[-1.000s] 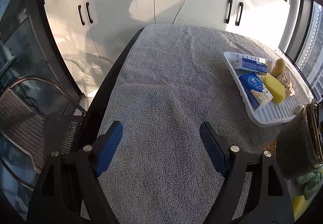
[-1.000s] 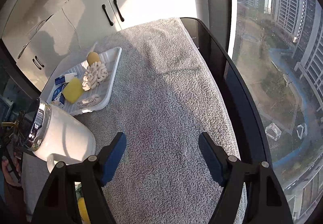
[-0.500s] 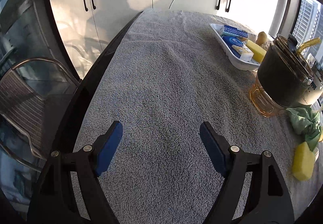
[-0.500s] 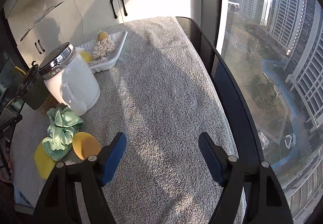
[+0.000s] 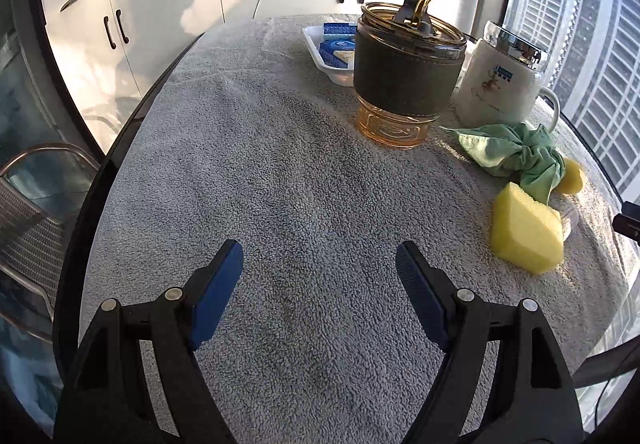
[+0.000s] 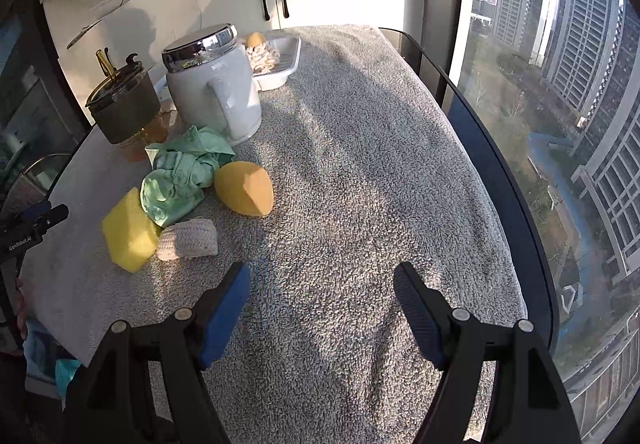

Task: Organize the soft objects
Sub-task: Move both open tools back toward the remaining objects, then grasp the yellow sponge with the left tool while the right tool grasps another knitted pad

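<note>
A yellow sponge (image 5: 526, 236) (image 6: 128, 234), a crumpled green cloth (image 5: 516, 154) (image 6: 180, 174), an orange egg-shaped sponge (image 6: 246, 188) (image 5: 572, 176) and a beige knitted pad (image 6: 188, 240) lie loose on the grey towel (image 5: 280, 184). A white tray (image 5: 334, 72) (image 6: 286, 62) at the far end holds blue tissue packs (image 5: 338, 30) and a knotted beige rope (image 6: 262, 54). My left gripper (image 5: 319, 264) is open and empty, left of the yellow sponge. My right gripper (image 6: 322, 282) is open and empty, right of the knitted pad.
A dark-sleeved amber cup with a straw (image 5: 404, 72) (image 6: 124, 108) and a white lidded mug (image 5: 502, 80) (image 6: 212, 92) stand between the loose items and the tray. White cabinets (image 5: 160, 4) stand behind. The table's glass edge (image 6: 500, 172) borders a window.
Both grippers have pulled back toward the near end of the table. The cup, mug, cloth and sponges have come fully into view. Both stay open.
</note>
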`<state>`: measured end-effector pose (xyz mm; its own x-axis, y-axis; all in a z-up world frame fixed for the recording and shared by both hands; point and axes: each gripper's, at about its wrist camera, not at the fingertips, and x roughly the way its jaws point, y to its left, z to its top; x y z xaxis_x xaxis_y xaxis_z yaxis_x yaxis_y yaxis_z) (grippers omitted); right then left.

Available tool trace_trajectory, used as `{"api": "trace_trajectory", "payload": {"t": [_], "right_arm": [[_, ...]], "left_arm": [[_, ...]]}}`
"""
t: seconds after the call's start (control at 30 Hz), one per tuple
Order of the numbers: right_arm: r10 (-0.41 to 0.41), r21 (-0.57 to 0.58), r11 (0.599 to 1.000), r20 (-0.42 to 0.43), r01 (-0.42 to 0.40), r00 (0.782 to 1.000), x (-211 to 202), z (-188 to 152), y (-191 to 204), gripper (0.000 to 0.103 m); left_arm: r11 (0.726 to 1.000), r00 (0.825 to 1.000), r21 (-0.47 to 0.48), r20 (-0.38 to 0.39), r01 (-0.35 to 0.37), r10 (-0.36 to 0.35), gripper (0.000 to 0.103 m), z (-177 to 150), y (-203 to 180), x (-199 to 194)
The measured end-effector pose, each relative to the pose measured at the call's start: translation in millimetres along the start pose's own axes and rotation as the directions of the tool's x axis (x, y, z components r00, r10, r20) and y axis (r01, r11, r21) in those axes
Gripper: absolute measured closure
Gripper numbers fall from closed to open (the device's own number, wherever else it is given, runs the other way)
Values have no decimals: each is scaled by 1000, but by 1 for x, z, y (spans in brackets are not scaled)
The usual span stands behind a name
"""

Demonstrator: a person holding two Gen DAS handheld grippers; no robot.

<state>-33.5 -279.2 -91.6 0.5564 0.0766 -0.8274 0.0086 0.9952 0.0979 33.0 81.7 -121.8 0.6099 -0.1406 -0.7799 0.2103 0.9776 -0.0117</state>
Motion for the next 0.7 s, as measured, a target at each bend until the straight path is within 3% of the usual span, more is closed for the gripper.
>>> {"api": "trace_trajectory", "payload": {"t": [0.13,0.23,0.37,0.6,0.7], "right_arm": [[32,-23,999,-8,-33,999,-1,-6,17,26],[54,-32,998,-24,-55,998,1,-10,27,26],[67,-52,996,-40,-69,997,4,-16,38,26],[78,-67,994,-63,-83,995,10,-22,50,26],[82,-63,994,-63,-86,995,10,-22,51,26]], "left_arm": [[993,997,99,12,70,-71,25,-4,-41,-7],[976,989,164,3,144,-147,25,-6,-70,-9],[953,981,237,-5,189,-193,25,-7,-103,-7],[929,965,261,-54,263,-258,25,3,-130,7],[928,967,270,-52,255,-250,25,6,-137,15]]}}
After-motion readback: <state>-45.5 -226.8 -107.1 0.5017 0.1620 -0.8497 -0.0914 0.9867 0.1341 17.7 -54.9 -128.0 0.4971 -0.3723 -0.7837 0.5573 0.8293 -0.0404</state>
